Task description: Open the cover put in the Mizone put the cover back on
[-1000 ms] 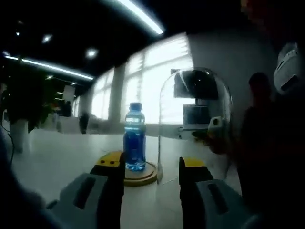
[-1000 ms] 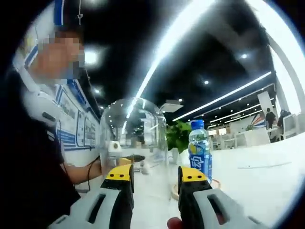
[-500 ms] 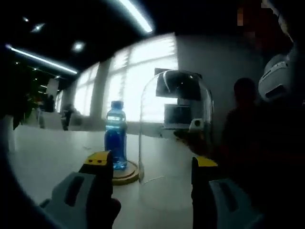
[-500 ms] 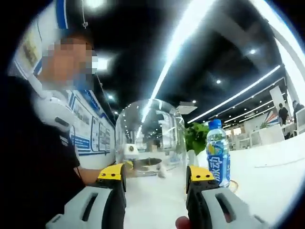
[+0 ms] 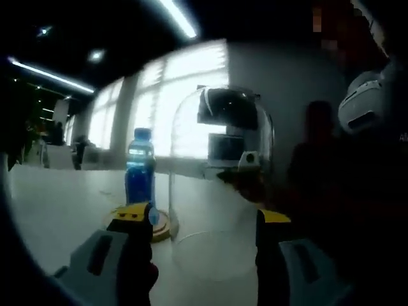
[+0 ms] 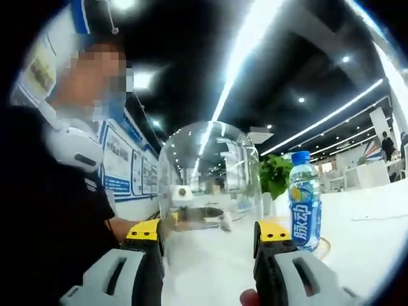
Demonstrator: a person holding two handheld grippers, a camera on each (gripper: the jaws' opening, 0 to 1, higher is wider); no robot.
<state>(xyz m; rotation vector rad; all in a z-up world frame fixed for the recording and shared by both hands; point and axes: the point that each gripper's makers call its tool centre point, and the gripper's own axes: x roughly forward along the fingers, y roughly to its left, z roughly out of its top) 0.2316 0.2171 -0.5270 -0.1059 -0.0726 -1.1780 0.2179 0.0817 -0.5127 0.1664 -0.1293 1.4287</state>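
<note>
Right gripper view: clear dome cover (image 6: 210, 191) between spread jaws, blue Mizone bottle (image 6: 304, 201) beside.

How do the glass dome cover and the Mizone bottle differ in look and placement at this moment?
The glass dome cover is clear, wide and empty; the Mizone bottle is blue, slim and labelled. The bottle stands on the round wooden base; the cover sits beside that base, between both grippers' jaws. Both are upright.
</note>
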